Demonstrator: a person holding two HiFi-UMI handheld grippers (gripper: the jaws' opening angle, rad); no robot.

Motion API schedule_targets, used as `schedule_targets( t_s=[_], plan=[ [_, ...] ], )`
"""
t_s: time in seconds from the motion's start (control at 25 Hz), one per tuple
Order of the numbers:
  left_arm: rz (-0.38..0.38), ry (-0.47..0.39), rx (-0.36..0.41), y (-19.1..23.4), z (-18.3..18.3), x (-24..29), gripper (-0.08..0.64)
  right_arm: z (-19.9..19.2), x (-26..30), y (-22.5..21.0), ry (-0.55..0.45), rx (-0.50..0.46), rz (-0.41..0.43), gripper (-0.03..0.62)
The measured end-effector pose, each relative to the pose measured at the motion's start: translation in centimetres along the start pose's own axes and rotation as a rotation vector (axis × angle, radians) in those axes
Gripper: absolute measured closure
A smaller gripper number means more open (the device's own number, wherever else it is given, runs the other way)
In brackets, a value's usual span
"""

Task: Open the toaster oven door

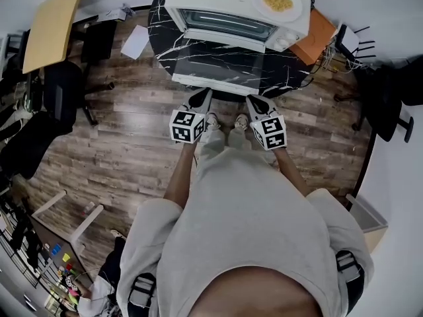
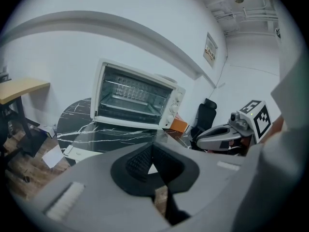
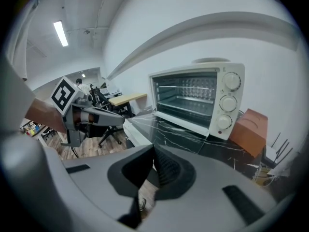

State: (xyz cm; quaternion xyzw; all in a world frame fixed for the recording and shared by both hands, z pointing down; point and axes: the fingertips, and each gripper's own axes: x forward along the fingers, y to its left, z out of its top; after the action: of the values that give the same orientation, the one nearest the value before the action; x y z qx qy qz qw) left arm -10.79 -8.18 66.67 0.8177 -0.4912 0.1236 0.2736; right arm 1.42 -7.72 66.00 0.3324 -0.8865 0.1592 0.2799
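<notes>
A white toaster oven (image 1: 238,12) stands on a round black marble table (image 1: 165,25). Its glass door (image 1: 225,65) hangs fully open, lying flat toward me, and the wire rack inside shows in the left gripper view of the oven (image 2: 135,100). My left gripper (image 1: 203,96) and right gripper (image 1: 254,101) hover side by side just short of the door's front edge, touching nothing. Both are shut with nothing between the pads. In the right gripper view the oven (image 3: 198,100) sits ahead and the left gripper (image 3: 104,117) shows at the left.
A plate of yellow food (image 1: 279,2) rests on top of the oven. An orange box (image 1: 316,32) stands at the oven's right. A yellow desk (image 1: 53,22) and black chairs (image 1: 59,91) are at the left, and a sheet of paper (image 1: 135,41) lies on the wooden floor.
</notes>
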Motion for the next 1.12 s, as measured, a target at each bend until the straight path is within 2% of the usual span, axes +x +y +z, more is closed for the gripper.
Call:
schedule_targets(
  t_s=[0.36, 1.12],
  plan=[
    [-0.023, -0.053, 0.008, -0.6, 3.5, 0.0, 0.551, 3.2, -0.7, -1.7, -0.074, -0.014, -0.048, 0.578],
    [-0.049, -0.140, 0.090, -0.4, 10.7, 0.3, 0.551, 9.9, -1.9, -5.3, -0.197, -0.076, -0.131, 0.578]
  ],
)
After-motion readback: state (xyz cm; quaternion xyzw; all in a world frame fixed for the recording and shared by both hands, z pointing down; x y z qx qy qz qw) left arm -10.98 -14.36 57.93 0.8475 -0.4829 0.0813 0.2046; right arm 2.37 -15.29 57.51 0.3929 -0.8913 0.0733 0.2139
